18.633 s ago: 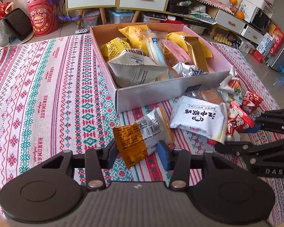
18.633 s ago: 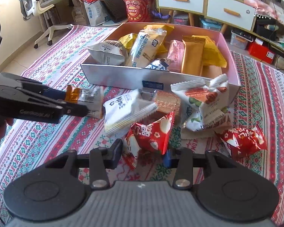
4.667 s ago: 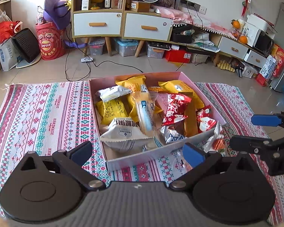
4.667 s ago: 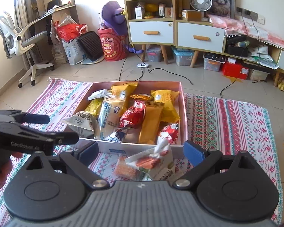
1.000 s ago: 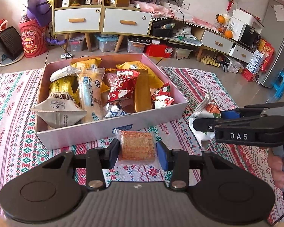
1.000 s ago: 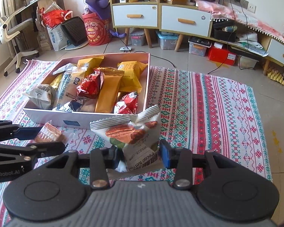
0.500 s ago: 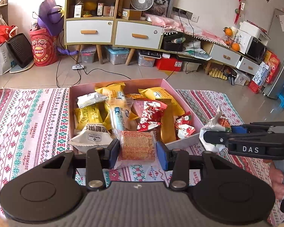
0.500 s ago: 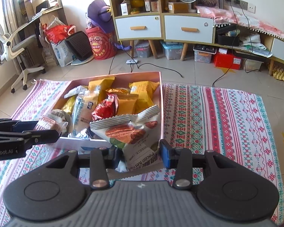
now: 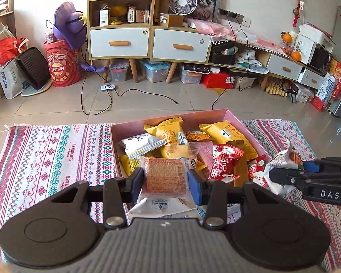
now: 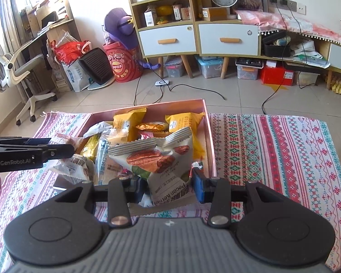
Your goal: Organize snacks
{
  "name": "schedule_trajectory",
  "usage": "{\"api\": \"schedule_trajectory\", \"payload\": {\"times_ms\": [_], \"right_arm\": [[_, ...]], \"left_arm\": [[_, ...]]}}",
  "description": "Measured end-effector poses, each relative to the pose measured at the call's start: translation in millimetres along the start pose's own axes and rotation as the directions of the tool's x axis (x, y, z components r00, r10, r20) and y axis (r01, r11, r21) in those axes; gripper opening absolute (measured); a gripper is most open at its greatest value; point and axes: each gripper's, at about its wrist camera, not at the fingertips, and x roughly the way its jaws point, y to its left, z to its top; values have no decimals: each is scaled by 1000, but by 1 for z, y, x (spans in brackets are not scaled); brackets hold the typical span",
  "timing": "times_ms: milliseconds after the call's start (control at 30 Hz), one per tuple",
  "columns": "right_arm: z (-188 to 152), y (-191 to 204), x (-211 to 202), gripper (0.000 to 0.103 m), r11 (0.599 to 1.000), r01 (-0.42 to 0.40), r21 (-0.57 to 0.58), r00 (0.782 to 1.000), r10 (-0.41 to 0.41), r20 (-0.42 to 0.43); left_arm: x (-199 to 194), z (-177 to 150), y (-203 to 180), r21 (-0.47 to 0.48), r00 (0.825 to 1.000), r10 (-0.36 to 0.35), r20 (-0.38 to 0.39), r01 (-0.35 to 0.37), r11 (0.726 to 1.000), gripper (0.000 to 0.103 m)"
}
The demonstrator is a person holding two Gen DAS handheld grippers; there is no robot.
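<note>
So both tools are loaded: left tool pinches a clear-wrapped cracker pack, right tool pinches a pecan bag, both over the pink box. Next I'd guess: lower and let go.

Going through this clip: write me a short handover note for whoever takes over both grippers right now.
Left gripper: shut on a clear-wrapped orange wafer biscuit pack, held over the pink cardboard box.
Right gripper: shut on a white pecan-kernel packet, at the box's near right corner.
Done: many snack packets, yellow, red and white, already lie in the box; no loose ones show on the striped woven mat.
Left: release both packets into the box.
</note>
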Motion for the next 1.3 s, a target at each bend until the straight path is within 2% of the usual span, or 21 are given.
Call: {"api": "schedule_trajectory", "payload": {"times_ms": [367, 567, 800, 900, 933, 967, 1033, 1133, 1300], "right_arm": [[9, 9, 26, 38, 999, -41, 1, 999, 41, -1], [3, 17, 41, 38, 999, 7, -53, 999, -9, -40], [2, 20, 41, 39, 998, -5, -66, 999, 2, -42], [4, 20, 39, 44, 998, -12, -55, 999, 10, -43], [5, 20, 37, 46, 999, -20, -47, 999, 18, -42], [6, 20, 36, 51, 999, -26, -42, 999, 24, -38], [8, 20, 31, 53, 999, -17, -40, 999, 16, -27], [11, 16, 24, 66, 1000, -13, -13, 1000, 13, -7], [15, 10, 10, 77, 1000, 5, 10, 1000, -5, 10]], "left_arm": [[24, 10, -5, 22, 999, 23, -42, -22, 1000, 49], [34, 9, -5, 38, 997, 39, -68, -37, 999, 49], [37, 9, -9, 53, 997, 41, -73, -37, 998, 50], [33, 9, -12, 72, 998, 46, -50, -42, 996, 57], [32, 10, -14, 78, 998, 49, -43, -45, 996, 64], [31, 10, -14, 79, 998, 55, -37, -52, 996, 68], [29, 12, -13, 74, 997, 65, -30, -63, 995, 73], [23, 14, -10, 55, 997, 69, -22, -67, 996, 83], [9, 11, -7, 43, 996, 89, -13, -88, 995, 89]]}}
